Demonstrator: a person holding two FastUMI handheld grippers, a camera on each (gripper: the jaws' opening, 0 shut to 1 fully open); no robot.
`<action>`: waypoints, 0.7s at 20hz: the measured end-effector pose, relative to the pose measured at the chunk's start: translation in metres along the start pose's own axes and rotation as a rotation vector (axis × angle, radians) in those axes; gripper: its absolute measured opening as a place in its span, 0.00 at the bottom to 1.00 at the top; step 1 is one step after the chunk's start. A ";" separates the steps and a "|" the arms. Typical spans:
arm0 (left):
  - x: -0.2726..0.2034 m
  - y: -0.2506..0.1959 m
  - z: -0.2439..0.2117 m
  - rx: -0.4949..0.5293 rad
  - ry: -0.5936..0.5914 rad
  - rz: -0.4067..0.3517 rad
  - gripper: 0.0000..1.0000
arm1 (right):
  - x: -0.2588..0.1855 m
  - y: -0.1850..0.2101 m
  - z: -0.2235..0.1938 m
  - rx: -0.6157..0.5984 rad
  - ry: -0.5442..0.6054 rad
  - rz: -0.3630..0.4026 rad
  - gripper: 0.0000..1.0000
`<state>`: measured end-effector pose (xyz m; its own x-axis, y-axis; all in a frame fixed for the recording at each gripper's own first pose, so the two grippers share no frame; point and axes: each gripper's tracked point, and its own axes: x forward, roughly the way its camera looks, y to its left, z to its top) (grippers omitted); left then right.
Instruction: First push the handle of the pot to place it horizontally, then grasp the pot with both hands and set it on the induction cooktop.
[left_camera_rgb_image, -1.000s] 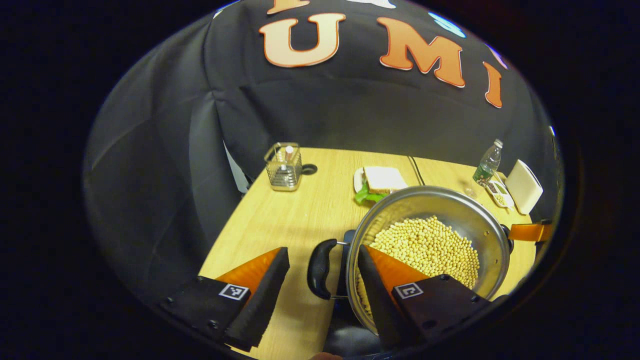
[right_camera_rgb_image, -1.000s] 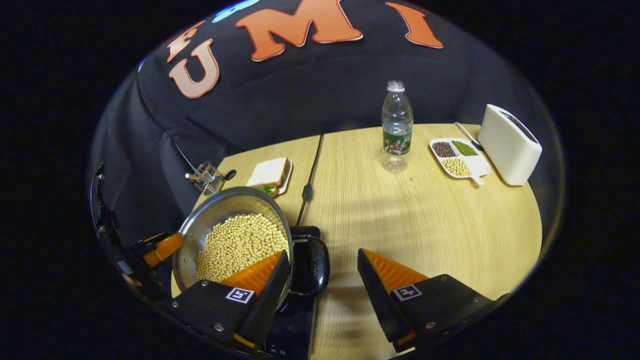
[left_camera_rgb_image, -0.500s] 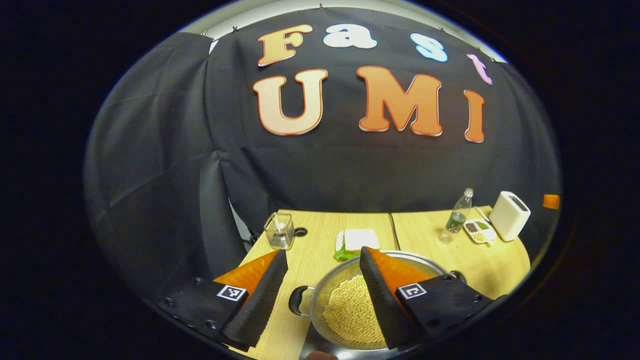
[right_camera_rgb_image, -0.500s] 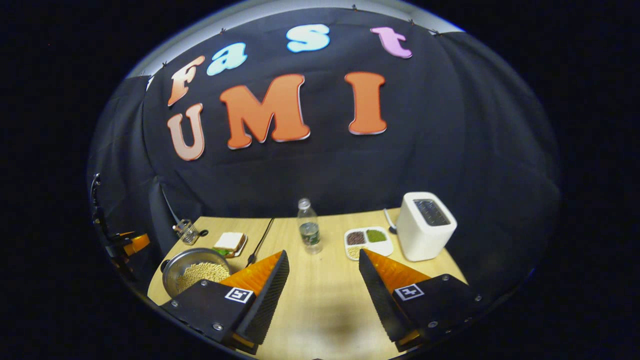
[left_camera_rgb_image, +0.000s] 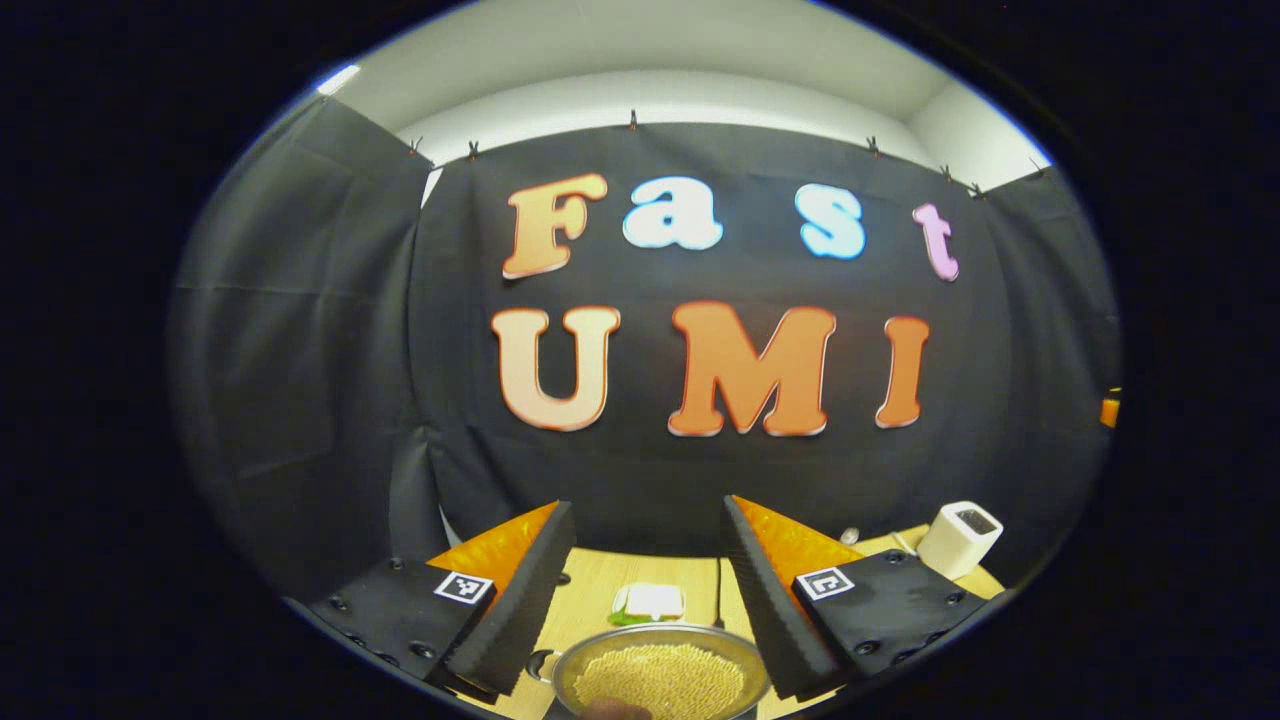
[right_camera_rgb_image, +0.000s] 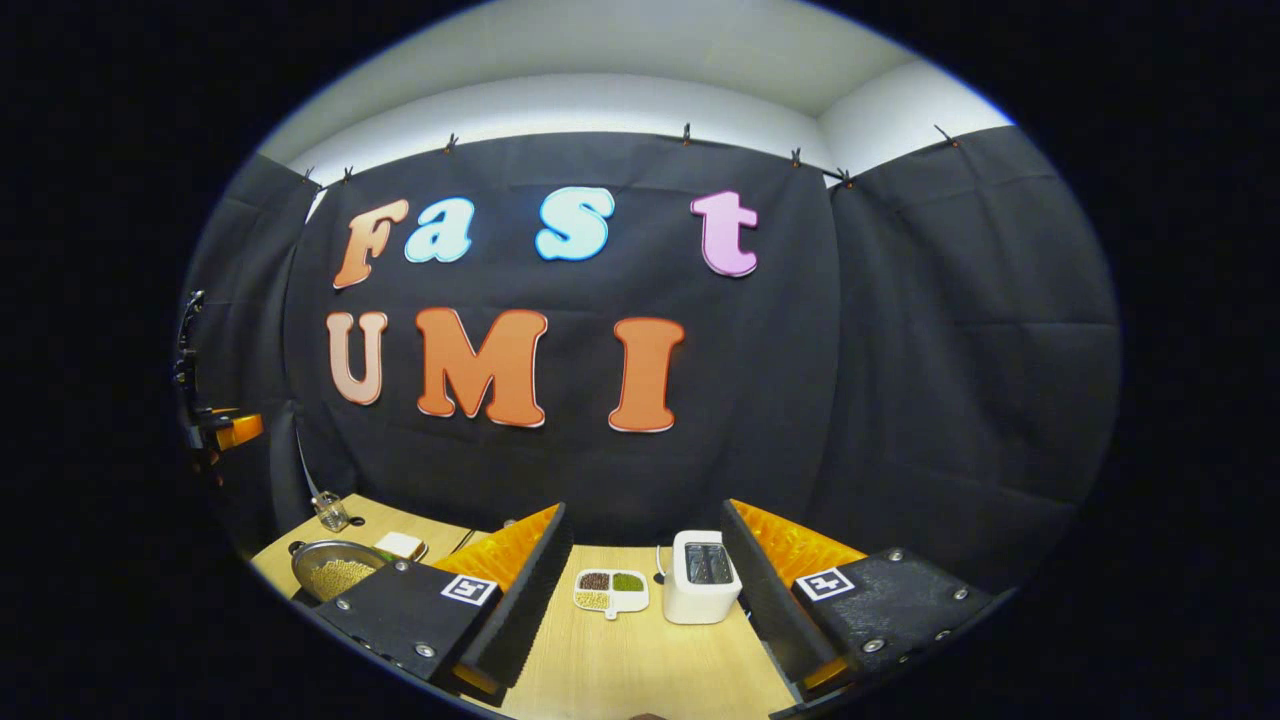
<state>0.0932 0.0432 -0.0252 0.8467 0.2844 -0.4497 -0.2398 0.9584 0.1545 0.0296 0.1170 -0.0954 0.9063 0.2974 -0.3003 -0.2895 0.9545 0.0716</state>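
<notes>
Left gripper view: left gripper (left_camera_rgb_image: 648, 590) is raised well above the table (left_camera_rgb_image: 590, 600), its two fingers spread apart with nothing between them. One steel pot (left_camera_rgb_image: 660, 677) sits low in the picture, below the gap between the fingers, filled with pale beans (left_camera_rgb_image: 665, 682). One side handle (left_camera_rgb_image: 540, 665) of the pot shows at its left rim. Whether the pot rests on a cooktop cannot be told here. Beyond the pot lies one sandwich on a plate (left_camera_rgb_image: 650, 602). One white toaster (left_camera_rgb_image: 960, 538) stands at the right end of the table. A sliver of the other gripper shows at the far right edge.

Right gripper view: right gripper (right_camera_rgb_image: 645, 590) is also held high over the table (right_camera_rgb_image: 640, 665), its two fingers apart and empty. One pot (right_camera_rgb_image: 335, 570) with beans stands at the far left of the table, well apart from this gripper. Count on the table: one sandwich (right_camera_rgb_image: 403, 545), one wire holder (right_camera_rgb_image: 330, 510), one divided dish (right_camera_rgb_image: 611, 590) with three kinds of beans, one toaster (right_camera_rgb_image: 702, 575). The dish lies just beside the toaster. Part of the other gripper (right_camera_rgb_image: 225, 430) shows at the left edge.
</notes>
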 end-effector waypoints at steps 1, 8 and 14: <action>-0.006 -0.004 0.015 -0.015 -0.024 0.009 0.92 | -0.002 -0.010 0.009 -0.008 -0.017 -0.022 0.98; -0.040 -0.031 0.131 -0.090 -0.256 -0.061 0.95 | -0.039 -0.018 0.091 -0.011 -0.178 -0.030 0.93; -0.061 -0.039 0.188 -0.130 -0.363 -0.102 0.93 | -0.057 -0.014 0.152 -0.065 -0.279 -0.048 0.90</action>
<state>0.1400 -0.0156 0.1615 0.9765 0.1831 -0.1133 -0.1841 0.9829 0.0014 0.0288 0.0900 0.0650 0.9665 0.2552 -0.0278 -0.2553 0.9669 0.0000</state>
